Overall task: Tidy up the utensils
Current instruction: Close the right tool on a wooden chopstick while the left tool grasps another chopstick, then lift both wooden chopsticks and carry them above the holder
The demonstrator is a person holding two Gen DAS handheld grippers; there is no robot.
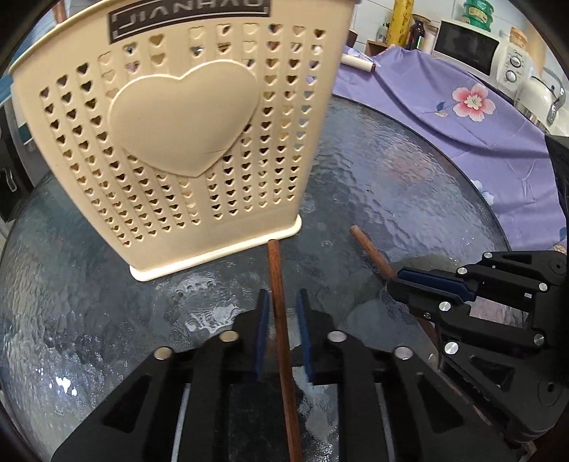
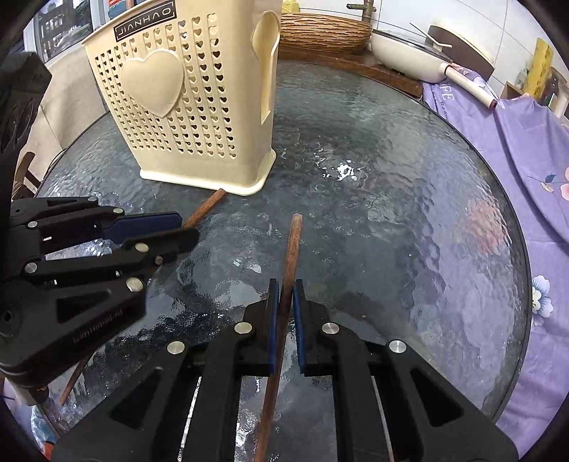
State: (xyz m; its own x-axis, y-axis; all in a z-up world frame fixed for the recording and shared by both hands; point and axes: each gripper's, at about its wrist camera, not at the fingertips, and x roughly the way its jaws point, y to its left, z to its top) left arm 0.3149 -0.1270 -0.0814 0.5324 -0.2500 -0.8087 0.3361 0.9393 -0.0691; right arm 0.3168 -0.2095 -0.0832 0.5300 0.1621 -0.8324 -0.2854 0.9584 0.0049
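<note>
A cream utensil holder [image 1: 185, 117] [image 2: 185, 106] with heart-shaped holes stands upright on the round glass table [image 1: 391, 177] [image 2: 391, 170]. Two brown wooden chopsticks point toward its base. One chopstick [image 1: 277, 284] [image 2: 204, 208] runs between the blue pads of my left gripper [image 1: 282, 312] [image 2: 186, 227]. The jaws stand narrow, with a slit still showing beside the right pad. The other chopstick [image 2: 293, 248] [image 1: 370, 248] sits in my right gripper [image 2: 284, 288] [image 1: 398, 280], whose pads press on both its sides. Both grippers hang side by side in front of the holder.
A purple floral cloth [image 1: 462, 117] [image 2: 515, 149] covers the surface to the right of the table. Behind it stand a white microwave [image 1: 469, 49] and a white kettle [image 1: 540, 96]. A white pan [image 2: 402, 53] and a woven tray [image 2: 320, 32] lie beyond the table's far edge.
</note>
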